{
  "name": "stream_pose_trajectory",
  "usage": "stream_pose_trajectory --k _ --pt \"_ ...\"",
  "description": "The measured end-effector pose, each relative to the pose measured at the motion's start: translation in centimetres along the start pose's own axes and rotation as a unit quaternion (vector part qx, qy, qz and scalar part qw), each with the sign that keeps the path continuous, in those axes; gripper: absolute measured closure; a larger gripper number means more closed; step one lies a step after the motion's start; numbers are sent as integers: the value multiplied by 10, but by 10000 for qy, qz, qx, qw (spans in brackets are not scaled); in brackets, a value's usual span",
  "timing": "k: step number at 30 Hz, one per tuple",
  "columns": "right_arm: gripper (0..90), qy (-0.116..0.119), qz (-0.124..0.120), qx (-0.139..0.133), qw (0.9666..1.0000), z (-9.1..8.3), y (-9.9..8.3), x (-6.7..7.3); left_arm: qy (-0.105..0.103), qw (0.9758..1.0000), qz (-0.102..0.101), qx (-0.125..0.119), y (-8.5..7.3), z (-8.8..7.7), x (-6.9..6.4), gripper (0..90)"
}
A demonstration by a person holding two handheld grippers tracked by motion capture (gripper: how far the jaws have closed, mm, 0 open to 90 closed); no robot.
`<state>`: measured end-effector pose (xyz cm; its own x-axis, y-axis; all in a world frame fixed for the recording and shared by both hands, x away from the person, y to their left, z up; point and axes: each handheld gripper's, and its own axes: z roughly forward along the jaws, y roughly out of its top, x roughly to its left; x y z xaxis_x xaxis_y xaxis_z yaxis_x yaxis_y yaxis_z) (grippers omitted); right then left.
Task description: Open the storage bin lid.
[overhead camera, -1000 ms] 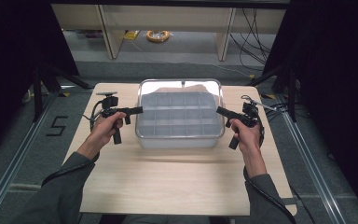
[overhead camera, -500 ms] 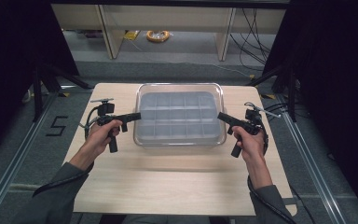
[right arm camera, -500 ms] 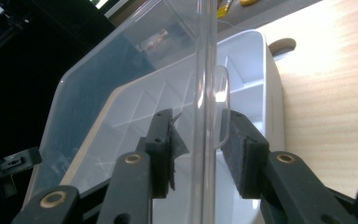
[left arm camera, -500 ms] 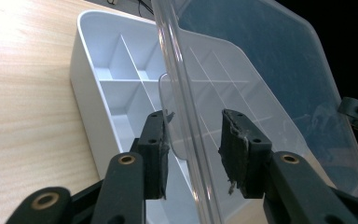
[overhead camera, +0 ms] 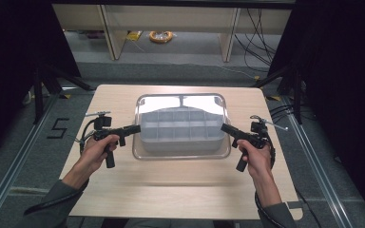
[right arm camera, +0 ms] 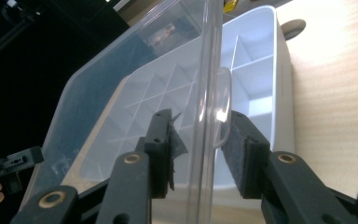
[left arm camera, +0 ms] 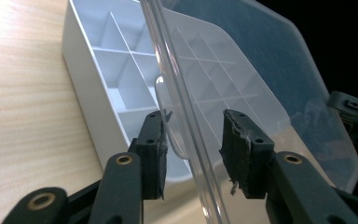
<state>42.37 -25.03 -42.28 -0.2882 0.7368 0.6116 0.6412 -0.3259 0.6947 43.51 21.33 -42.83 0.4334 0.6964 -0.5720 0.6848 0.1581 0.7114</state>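
Near the person, both forearms reach forward over the pale wooden worktop (overhead camera: 171,190). The left gripper (overhead camera: 132,129) and right gripper (overhead camera: 226,128) have jaws clamped on the side edges of the clear plastic lid (overhead camera: 181,124). The lid hovers just above the white compartmented plastic box (overhead camera: 180,135) mid-worktop, not seated, so pressing it down likely remains.

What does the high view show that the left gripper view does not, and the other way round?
High view: the whole light wooden table, both of the person's forearms, a white number 5 marked on the floor, and a yellow cable coil beyond.
Left gripper view: close up, the left gripper with its black pads astride the rim of the clear plastic lid, beside a small rounded tab.
Shared: that lid, held tilted over the white compartment box.
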Motion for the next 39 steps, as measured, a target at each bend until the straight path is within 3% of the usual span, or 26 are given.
stream_pose_trajectory --k 6,8,9,10,11,14,15,16,17,18,19,20,21,29,31,33,39 --pt "646 54 148 93 9998 -9 -16 2 -64 10000 38 46 -17 -11 -4 596" --pt "645 78 -21 56 10000 -12 -21 1 -94 9999 103 36 -23 -15 -6 595" --pt "645 74 -34 44 10000 -14 -23 1 -86 9999 118 46 -26 -16 -8 596" --pt "646 149 102 76 9998 -18 -25 3 -113 9999 118 54 -29 -17 -9 597" --pt "647 144 -48 33 9999 -19 -27 1 -119 9998 130 59 -32 -18 -10 598" --pt "647 24 -64 57 10000 -26 -33 2 -186 9997 121 75 -40 -20 -10 597" --pt "647 43 -82 10 10000 -27 -35 2 -197 9997 95 83 -42 -20 -10 597" --pt "647 98 72 27 9999 -29 -37 4 -217 9996 101 156 -43 -21 -10 597" --pt "648 69 -86 -5 9999 -30 -39 2 -237 9995 120 154 -44 -21 -9 596" --pt "649 130 85 18 9999 -32 -42 3 -211 9996 125 152 -45 -21 -10 596" --pt "649 132 -68 -24 9999 -33 -44 1 -185 9996 153 149 -47 -22 -10 597" --pt "649 163 -47 -27 9999 -34 -46 1 -173 9996 166 163 -48 -22 -11 598" --pt "648 51 -84 48 9999 -35 -48 1 -160 9996 176 157 -50 -23 -11 598" --pt "646 154 -53 64 9998 -39 -60 0 -192 9994 159 257 -66 -28 -11 594" --pt "646 47 -80 116 9999 -41 -62 1 -253 9992 162 281 -69 -30 -11 595" --pt "645 135 -65 80 9999 -42 -65 1 -216 9992 155 301 -72 -31 -12 592" --pt "642 42 -44 133 9999 -49 -74 1 -305 9985 148 422 -81 -34 -15 579"
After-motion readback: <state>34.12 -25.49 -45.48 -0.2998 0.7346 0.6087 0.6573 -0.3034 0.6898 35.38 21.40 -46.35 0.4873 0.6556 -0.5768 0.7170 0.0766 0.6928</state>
